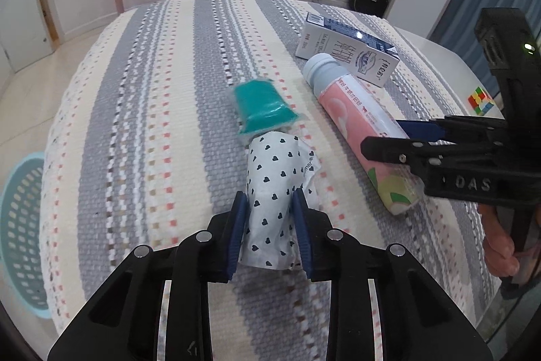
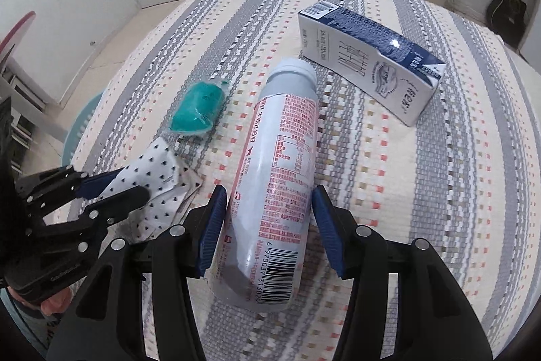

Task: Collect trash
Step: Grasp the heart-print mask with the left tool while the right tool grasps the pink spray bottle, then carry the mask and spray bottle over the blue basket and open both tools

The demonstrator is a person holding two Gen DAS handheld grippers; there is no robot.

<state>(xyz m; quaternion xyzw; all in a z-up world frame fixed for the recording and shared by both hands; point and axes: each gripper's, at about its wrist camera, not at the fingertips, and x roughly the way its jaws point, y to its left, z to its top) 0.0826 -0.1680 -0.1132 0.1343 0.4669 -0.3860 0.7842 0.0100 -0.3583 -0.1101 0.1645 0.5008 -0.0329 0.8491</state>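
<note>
Crumpled heart-print wrapper (image 1: 274, 192), smooth cylindrical bottle (image 2: 274, 192)

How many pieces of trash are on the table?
4: heart-print paper between the left hand-held gripper, teal packet behind it, bottle between the right hand-held gripper, milk carton farthest back.

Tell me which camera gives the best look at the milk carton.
The right wrist view. There the milk carton lies whole and large on the striped cloth, with its barcode end, blue side and printed face all readable. In the left wrist view the milk carton is smaller and farther off, and the bottle's cap overlaps its near edge.
</note>
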